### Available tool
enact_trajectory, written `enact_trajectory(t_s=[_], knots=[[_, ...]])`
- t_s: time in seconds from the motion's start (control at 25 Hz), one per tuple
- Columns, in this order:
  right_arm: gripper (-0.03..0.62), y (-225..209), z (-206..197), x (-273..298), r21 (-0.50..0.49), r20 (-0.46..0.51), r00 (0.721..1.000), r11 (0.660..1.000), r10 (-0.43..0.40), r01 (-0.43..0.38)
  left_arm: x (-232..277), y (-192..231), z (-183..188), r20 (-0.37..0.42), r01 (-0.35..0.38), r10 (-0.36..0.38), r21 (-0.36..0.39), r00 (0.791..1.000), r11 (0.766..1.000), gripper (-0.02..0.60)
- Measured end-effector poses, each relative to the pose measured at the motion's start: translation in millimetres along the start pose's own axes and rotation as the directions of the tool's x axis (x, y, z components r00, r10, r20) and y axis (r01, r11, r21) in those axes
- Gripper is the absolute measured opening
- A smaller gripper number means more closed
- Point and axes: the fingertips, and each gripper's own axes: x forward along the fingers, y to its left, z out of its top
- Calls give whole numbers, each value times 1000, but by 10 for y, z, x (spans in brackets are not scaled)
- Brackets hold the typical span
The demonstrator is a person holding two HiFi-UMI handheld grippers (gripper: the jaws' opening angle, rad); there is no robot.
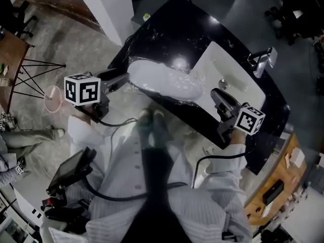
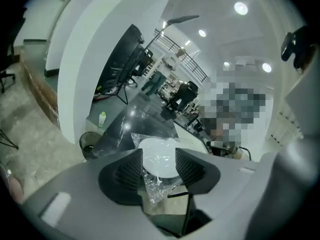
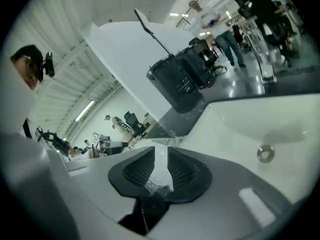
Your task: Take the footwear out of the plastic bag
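A white shoe (image 1: pixel 161 80) lies inside a clear plastic bag (image 1: pixel 186 86) on the black counter (image 1: pixel 174 24), just left of the sink. My left gripper (image 1: pixel 126 79) is at the bag's left end. In the left gripper view its jaws (image 2: pixel 159 156) stand wide apart, with crumpled film (image 2: pixel 157 186) and the white shoe (image 2: pixel 159 149) between them and the pads off the plastic. My right gripper (image 1: pixel 215 92) is at the bag's right end. There the jaws (image 3: pixel 161 156) stand a little apart, with a strip of clear film (image 3: pixel 159 184) in the gap.
A white sink (image 1: pixel 230 65) with a drain (image 3: pixel 265 153) and a metal faucet (image 1: pixel 263 62) is set in the counter's right half. A small bottle (image 1: pixel 146 17) stands at the counter's far corner beside a white pillar (image 1: pixel 109 9). A dark bin (image 2: pixel 89 143) sits on the floor.
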Motion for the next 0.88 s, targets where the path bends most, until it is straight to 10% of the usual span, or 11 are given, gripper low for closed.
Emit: enact_trajectory(t_s=[0.48,0.88], knots=[[83,-633,-548,298,236,-238,937,951,255,-199,413,335,-323,-237,67,-77,-47,968,997,202],[138,-423,-483,401,319,-212,879,880,428,-352,459,239,-384,-298,92,-101,-44,949,995,176]])
